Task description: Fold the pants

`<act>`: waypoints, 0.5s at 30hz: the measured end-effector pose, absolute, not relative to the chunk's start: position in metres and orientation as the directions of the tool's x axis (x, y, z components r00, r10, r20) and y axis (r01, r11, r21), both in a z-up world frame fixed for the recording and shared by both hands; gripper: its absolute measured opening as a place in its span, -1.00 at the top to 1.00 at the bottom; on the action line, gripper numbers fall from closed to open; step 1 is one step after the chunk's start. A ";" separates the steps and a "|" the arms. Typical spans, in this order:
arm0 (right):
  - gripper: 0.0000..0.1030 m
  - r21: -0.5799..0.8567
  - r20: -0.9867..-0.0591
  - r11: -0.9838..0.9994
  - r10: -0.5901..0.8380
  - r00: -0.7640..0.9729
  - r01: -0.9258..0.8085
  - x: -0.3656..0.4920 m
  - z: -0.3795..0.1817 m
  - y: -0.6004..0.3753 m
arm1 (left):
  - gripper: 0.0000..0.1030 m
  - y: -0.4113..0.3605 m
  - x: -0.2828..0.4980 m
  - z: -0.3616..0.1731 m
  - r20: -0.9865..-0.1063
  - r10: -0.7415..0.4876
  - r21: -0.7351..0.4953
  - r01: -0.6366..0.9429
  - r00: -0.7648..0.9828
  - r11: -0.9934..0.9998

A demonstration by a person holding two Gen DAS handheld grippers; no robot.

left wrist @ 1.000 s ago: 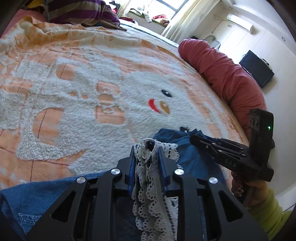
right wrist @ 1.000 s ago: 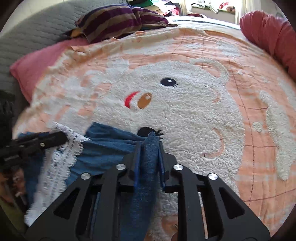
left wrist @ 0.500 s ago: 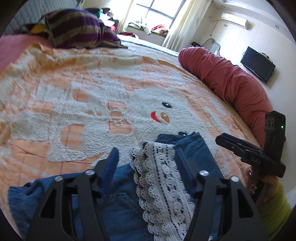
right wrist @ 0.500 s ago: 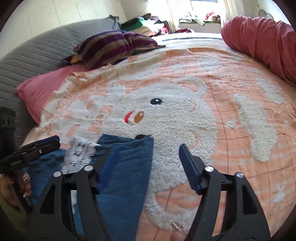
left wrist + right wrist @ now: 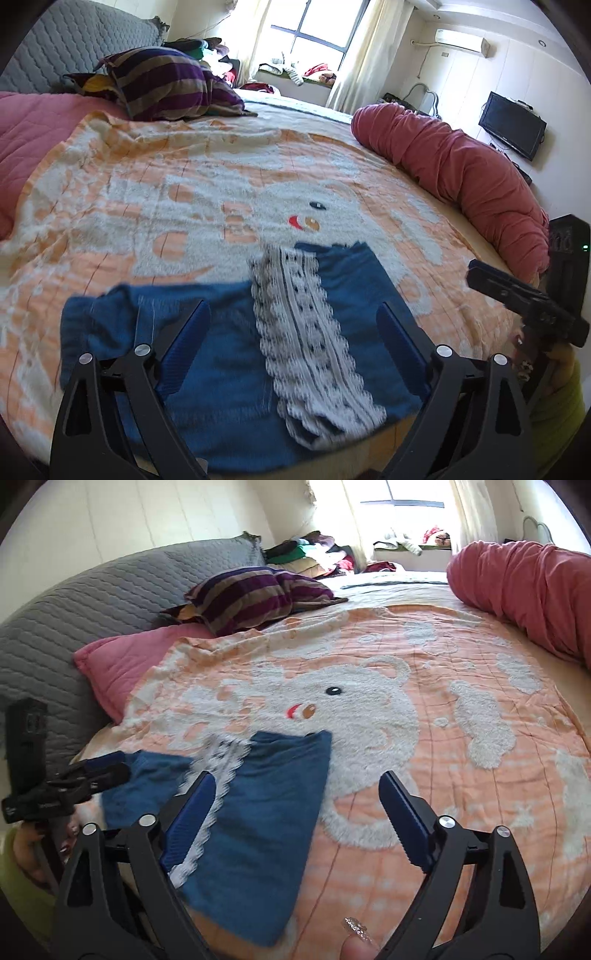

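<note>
Both grippers have let go of the denim since a second ago, when each was clamped on an edge of cloth, and both have drawn up and back from the bed. Now the left gripper (image 5: 293,332) has its blue-padded jaws wide apart and opening, with nothing pressed between them; the pants (image 5: 207,373) only show through the gap, lying below. The right gripper (image 5: 297,812) is likewise spread and opening, its pads touching no cloth. The blue pants lie folded flat on the orange-and-white bear blanket (image 5: 155,206), at about 6 o'clock from the bear's red-and-orange nose, with a strip of white lace trim (image 5: 306,339) running across the top of them from 12 toward 6 o'clock in the left wrist view. In that view the right gripper sits at 3 o'clock, held by a hand (image 5: 554,358) in a yellow-green sleeve. In the right wrist view the left gripper sits at 9 o'clock, just beside the pants' left edge. A striped pillow (image 5: 255,594) lies at 11 o'clock on the far side of the blanket, and a rolled red quilt (image 5: 524,590) lies at 2 o'clock.
</note>
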State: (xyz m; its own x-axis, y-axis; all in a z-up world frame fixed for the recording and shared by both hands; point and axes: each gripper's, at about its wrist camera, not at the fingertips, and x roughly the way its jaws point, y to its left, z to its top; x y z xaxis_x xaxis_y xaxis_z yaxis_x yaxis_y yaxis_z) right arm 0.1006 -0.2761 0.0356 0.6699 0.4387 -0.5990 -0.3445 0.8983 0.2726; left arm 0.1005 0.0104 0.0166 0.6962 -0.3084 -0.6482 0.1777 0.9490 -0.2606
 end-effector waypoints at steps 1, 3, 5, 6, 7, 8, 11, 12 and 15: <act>-0.69 0.271 -0.605 0.894 0.446 0.660 -0.356 0.093 0.036 -0.274 | -0.75 0.011 0.095 0.015 -0.655 -0.311 -0.269 0.172 0.688 0.948; -0.69 0.266 -0.620 0.888 0.455 0.640 -0.374 0.082 0.033 -0.269 | -0.75 0.011 0.086 0.009 -0.676 -0.310 -0.271 0.166 0.669 0.948; -0.69 0.255 -0.641 0.888 0.451 0.621 -0.382 0.074 0.026 -0.264 | -0.75 0.013 0.080 0.003 -0.690 -0.300 -0.272 0.148 0.658 0.951; -0.69 0.253 -0.650 0.888 0.449 0.613 -0.383 0.071 0.022 -0.263 | -0.75 0.015 0.076 -0.002 -0.698 -0.308 -0.289 0.139 0.646 0.947; -0.69 0.255 -0.658 0.889 0.448 0.605 -0.382 0.069 0.018 -0.261 | -0.73 0.015 0.074 -0.007 -0.703 -0.311 -0.300 0.129 0.640 0.945; -0.69 0.259 -0.669 0.887 0.450 0.592 -0.382 0.067 0.013 -0.259 | -0.72 0.016 0.071 -0.011 -0.710 -0.313 -0.309 0.119 0.631 0.943; -0.69 0.235 -0.691 0.887 0.440 0.573 -0.398 0.061 0.002 -0.250 | -0.53 0.012 0.063 -0.022 -0.723 -0.334 -0.338 0.112 0.605 0.934; -0.69 0.222 -0.696 0.888 0.434 0.573 -0.402 0.060 0.000 -0.246 | -0.49 0.010 0.062 -0.025 -0.726 -0.342 -0.346 0.113 0.597 0.931; -0.69 0.178 -0.706 0.888 0.415 0.574 -0.423 0.055 -0.008 -0.236 | -0.24 0.000 0.060 -0.037 -0.747 -0.331 -0.334 0.104 0.577 0.937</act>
State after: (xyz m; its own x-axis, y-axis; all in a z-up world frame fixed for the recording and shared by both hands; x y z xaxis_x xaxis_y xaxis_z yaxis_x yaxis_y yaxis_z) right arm 0.0547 -0.2359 -0.0080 0.5739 0.4150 -0.7060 -0.4230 0.8884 0.1783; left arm 0.0605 0.0003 -0.0372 0.5768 -0.3309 -0.7468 0.1045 0.9367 -0.3343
